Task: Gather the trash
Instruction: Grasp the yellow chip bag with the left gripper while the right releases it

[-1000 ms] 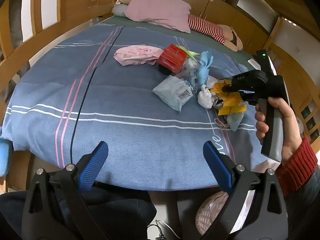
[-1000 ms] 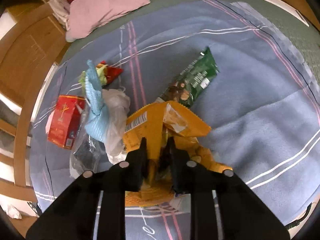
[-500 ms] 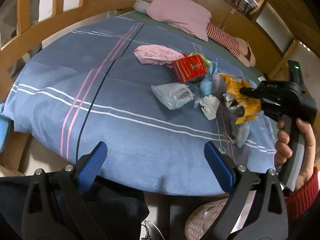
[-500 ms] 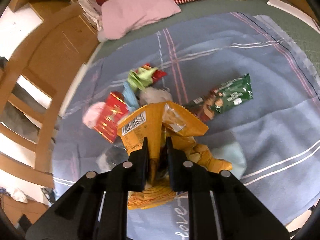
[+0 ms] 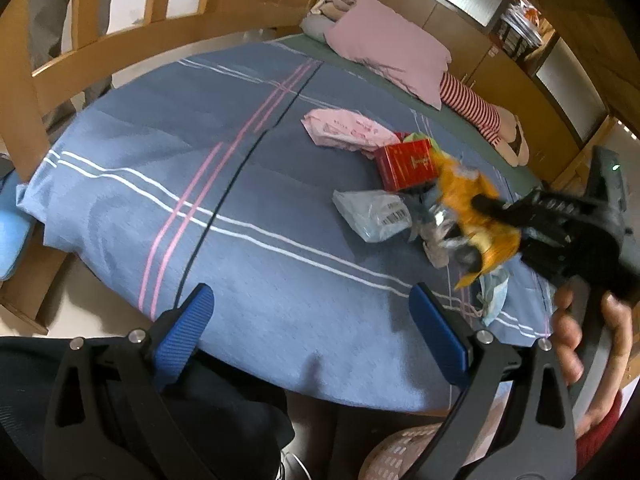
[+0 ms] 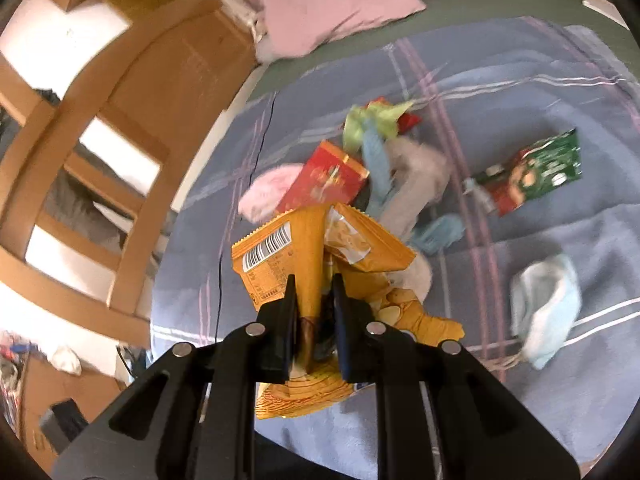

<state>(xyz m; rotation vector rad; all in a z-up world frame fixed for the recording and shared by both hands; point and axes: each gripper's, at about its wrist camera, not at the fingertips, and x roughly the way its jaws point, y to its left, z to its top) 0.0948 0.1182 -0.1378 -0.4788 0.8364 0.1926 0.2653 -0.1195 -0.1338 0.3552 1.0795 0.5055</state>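
My right gripper (image 6: 314, 284) is shut on a crumpled yellow snack bag (image 6: 288, 240) and holds it lifted above the blue blanket (image 6: 560, 380). The left wrist view shows that gripper (image 5: 486, 204) with the yellow bag (image 5: 466, 196) in the air at right. On the blanket lie a red box (image 5: 406, 164), a pink wrapper (image 5: 344, 132), a grey plastic pouch (image 5: 372, 216), a green snack bag (image 6: 536, 172) and a pale blue wad (image 6: 546, 308). My left gripper (image 5: 310, 320) is open and empty, near the bed's front edge.
A pink pillow (image 5: 392, 48) and a striped soft toy (image 5: 476, 108) lie at the far end of the bed. A wooden bed rail (image 5: 120, 52) runs along the left. A pink basket (image 5: 400, 456) stands on the floor below the bed edge.
My right gripper has lifted the yellow bag up and away from the trash pile. My left gripper has shifted and stays open.
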